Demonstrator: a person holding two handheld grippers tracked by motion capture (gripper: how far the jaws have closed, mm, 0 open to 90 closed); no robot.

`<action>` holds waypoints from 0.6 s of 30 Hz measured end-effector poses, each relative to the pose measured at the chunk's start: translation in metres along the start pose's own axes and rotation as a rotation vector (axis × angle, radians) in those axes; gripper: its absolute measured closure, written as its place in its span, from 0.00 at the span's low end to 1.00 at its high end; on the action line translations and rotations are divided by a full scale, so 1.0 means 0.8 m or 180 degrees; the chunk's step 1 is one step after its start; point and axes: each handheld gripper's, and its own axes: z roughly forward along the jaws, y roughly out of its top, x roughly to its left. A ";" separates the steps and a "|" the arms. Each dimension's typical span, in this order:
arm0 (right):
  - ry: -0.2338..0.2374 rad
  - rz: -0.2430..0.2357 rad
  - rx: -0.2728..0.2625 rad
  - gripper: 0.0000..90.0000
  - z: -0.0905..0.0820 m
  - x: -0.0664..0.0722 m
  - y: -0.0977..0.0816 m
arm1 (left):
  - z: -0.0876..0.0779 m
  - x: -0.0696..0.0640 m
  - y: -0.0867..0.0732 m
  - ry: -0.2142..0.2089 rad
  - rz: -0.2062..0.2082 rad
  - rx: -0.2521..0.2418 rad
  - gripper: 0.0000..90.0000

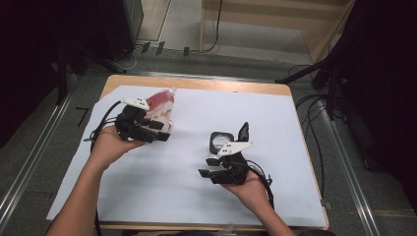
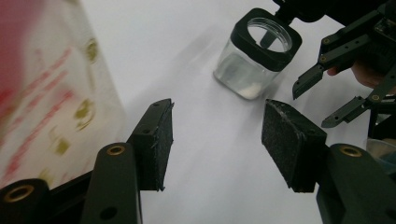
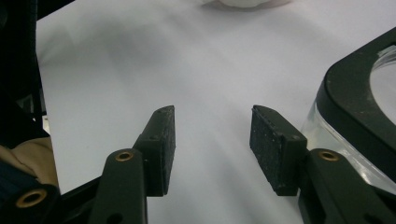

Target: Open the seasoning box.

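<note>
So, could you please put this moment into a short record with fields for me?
surface: white sheet on a wooden table
jar: clear square jar with black rim, lid off, standing upright
lid: black lid standing on edge just right of the jar
pouch: red and white pouch, beside the left gripper
left gripper: open, nothing between its fingers, pouch to its left
right gripper: open, nothing between its fingers, jar just beside it
</note>
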 end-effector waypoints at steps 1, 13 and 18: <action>0.0002 -0.0002 0.0009 0.57 0.001 0.000 0.000 | -0.003 0.002 -0.002 0.0014 -0.0021 -0.0002 0.49; 0.0017 0.0010 0.0024 0.57 0.002 -0.003 0.002 | -0.030 0.021 -0.027 0.0129 -0.0191 0.0040 0.49; 0.0016 0.0006 0.0030 0.57 0.002 -0.003 0.002 | -0.048 0.028 -0.038 0.0173 -0.0281 -0.0039 0.48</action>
